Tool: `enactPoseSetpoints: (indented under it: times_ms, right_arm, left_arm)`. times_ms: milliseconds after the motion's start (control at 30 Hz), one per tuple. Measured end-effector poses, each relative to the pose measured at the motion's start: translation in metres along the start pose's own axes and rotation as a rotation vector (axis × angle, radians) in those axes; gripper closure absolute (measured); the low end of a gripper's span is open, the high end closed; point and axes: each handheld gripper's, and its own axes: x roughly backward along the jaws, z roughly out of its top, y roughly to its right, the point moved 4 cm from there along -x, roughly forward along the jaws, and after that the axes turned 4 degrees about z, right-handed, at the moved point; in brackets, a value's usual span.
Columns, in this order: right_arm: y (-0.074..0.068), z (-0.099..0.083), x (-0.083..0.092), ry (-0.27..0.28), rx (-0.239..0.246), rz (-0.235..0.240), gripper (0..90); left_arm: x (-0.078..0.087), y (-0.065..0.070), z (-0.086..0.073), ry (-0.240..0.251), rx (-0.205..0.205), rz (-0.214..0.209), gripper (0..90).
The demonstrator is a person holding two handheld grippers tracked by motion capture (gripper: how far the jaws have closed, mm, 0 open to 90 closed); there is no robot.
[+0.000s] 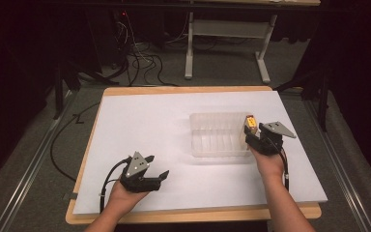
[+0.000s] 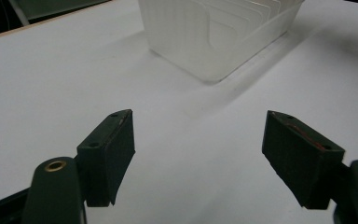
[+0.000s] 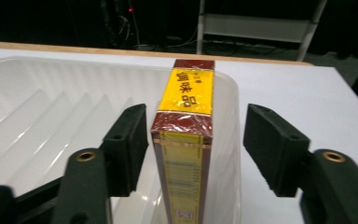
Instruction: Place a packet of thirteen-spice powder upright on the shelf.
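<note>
**A:** From the high view, what sits on the table point(image 1: 290, 210)?

**B:** A white sheet point(image 1: 140, 125) covers most of the wooden top. A clear plastic rack tray point(image 1: 217, 137) rests right of the sheet's centre, nearer its right edge than its left. At the tray's right end stands a slim red-and-yellow box point(image 1: 250, 123), upright, with the right gripper point(image 1: 252, 137) around its lower part. The left gripper point(image 1: 155, 166) hovers near the sheet's near edge, left of centre and well apart from the tray.

**A:** And the left gripper view?

**B:** The left gripper point(image 2: 198, 156) stands with its jaws wide apart and nothing between them, bare white sheet point(image 2: 51, 93) below. The ribbed tray point(image 2: 214, 42) lies ahead, toward the sheet's far side.

**A:** What does the right gripper view show?

**B:** The box point(image 3: 186, 135) stands on end inside the tray point(image 3: 37, 112), against its right wall, yellow label with printed characters facing up toward the camera. The right gripper point(image 3: 196, 149) straddles it with jaws partly parted. The left pad sits just beside the box's left face; whether it touches cannot be told. The right pad stands clearly off the box, with a gap and the tray's wall showing between them. The pads are not pressing on the box. Beyond the tray runs the table's far wooden edge point(image 3: 74, 48).
</note>
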Motion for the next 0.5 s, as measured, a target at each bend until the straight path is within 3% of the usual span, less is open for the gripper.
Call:
enactPoseSetpoints:
  times_ms: [200,500]
  right_arm:
    - [-0.003,0.005,0.008,0.007,0.001,0.068,27.6]
    - [-0.02,0.009,0.035,0.039,0.03,0.153,19.1]
  left_arm:
    - [0.0,0.0,0.0,-0.001,0.004,-0.003,26.2]
    - [-0.001,0.002,0.0,-0.001,0.004,-0.006,26.2]
